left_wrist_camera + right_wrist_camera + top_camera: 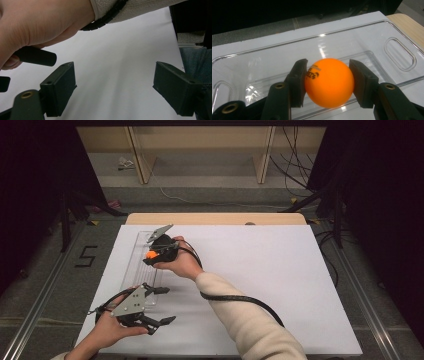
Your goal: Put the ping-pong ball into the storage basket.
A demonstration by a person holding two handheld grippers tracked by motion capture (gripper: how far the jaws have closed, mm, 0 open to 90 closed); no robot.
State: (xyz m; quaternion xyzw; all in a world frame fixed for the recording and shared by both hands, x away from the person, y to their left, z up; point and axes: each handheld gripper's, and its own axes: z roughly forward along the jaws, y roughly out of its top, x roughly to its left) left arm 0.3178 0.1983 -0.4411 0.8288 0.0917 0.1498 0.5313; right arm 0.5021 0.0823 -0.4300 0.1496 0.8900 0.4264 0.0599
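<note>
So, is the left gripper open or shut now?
Open. In its own view, the left gripper has its jaws wide apart, with only the white table surface between them.

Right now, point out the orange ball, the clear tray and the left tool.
orange ball (329, 82): right gripper view, centre of its front.
clear tray (399, 53): right gripper view, handle cutout at its end.
left tool (159, 305): high view, midway between its open tips.

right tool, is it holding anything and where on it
The right tool holds the orange ball, one jaw on each opposite side, above the clear tray.
</note>
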